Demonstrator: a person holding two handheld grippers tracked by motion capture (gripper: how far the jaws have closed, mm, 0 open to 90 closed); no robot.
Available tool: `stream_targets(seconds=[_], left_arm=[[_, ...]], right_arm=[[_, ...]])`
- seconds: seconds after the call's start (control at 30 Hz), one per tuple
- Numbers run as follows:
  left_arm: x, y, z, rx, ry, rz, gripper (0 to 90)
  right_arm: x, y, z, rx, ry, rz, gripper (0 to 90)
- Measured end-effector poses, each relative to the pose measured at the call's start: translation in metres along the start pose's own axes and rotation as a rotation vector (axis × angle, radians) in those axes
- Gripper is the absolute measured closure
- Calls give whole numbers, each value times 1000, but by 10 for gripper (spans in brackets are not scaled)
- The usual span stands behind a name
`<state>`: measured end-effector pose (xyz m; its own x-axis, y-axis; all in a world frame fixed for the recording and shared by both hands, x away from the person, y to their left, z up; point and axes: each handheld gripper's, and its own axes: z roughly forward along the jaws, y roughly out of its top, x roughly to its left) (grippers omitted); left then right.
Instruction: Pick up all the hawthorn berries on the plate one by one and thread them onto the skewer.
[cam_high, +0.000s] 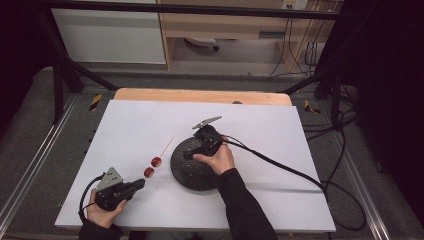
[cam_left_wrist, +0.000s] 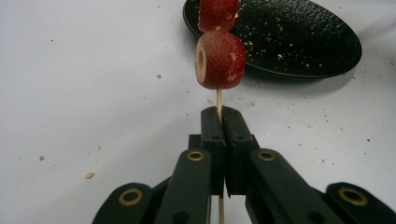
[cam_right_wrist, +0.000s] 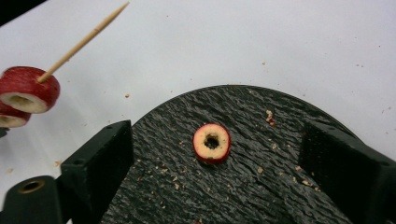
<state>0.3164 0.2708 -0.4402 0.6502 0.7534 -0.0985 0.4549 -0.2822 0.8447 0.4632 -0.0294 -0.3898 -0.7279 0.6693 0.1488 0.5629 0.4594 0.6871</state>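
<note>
While the left gripper (cam_left_wrist: 219, 116) clamps a thin wooden skewer (cam_left_wrist: 218, 100) already carrying two cored red fruit rings (cam_high: 152, 167), the right gripper (cam_right_wrist: 215, 154), jaws released, hovers over the third ring (cam_right_wrist: 211, 142), flat on the round, rough black plate (cam_high: 186, 175) at three o'clock of the skewer.

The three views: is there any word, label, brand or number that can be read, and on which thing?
None can be read: the black plate, the skewer, the red fruit slices and the white table bear no text.
</note>
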Motion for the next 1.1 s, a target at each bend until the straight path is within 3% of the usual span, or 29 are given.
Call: stream_targets(seconds=[0.33, 0.5, 0.7, 1.1], left_arm=[[1, 0, 0, 1, 3, -2, 884], [1, 0, 1, 6, 3, 0, 884], [1, -1, 2, 11, 2, -1, 884], [1, -1, 2, 14, 2, 1, 884]], right_arm=[[-4, 9, 18, 92, -17, -36, 264], [-6, 10, 27, 128, -7, -23, 338], [-7, 9, 33, 158, 4, -2, 415], [-4, 11, 43, 209, 26, -24, 529]])
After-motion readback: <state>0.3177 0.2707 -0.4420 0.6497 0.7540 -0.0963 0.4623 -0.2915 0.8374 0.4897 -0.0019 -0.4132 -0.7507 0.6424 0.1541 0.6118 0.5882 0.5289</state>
